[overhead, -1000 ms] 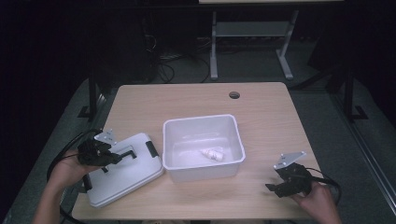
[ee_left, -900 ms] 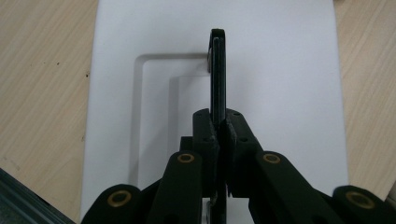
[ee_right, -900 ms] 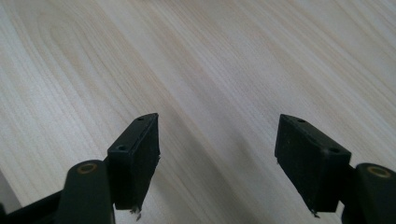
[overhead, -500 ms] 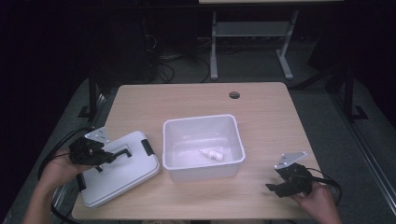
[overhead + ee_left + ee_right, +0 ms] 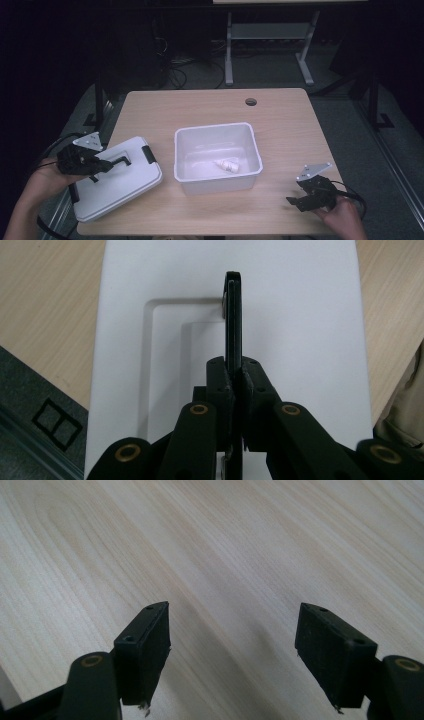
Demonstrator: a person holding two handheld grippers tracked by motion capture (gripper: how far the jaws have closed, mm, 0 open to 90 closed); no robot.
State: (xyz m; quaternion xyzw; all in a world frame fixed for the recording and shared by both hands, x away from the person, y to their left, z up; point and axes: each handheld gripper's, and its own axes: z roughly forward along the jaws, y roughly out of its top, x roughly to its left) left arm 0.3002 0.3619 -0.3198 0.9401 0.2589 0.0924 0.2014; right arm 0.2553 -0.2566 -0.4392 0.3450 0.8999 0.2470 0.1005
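Note:
A white lid (image 5: 125, 185) with black latches lies tilted at the table's front left, apart from the box. My left gripper (image 5: 107, 164) is shut on the lid's black handle (image 5: 120, 161). In the left gripper view the jaws (image 5: 233, 377) pinch that thin handle (image 5: 233, 320) above the lid's white top (image 5: 300, 315). The open white box (image 5: 215, 129) stands mid-table with a small white object (image 5: 228, 165) inside. My right gripper (image 5: 295, 201) rests low at the front right, open, with bare wood between its jaws (image 5: 232, 645).
The wooden table (image 5: 200, 107) has a round cable hole (image 5: 251, 102) at the back right. A metal stand (image 5: 270, 35) and cables (image 5: 175, 62) are on the dark floor beyond. The lid's front-left corner reaches the table's left edge.
My left gripper has drawn the lid to the left, away from the box, and raised it a little. The right gripper has stayed where it was.

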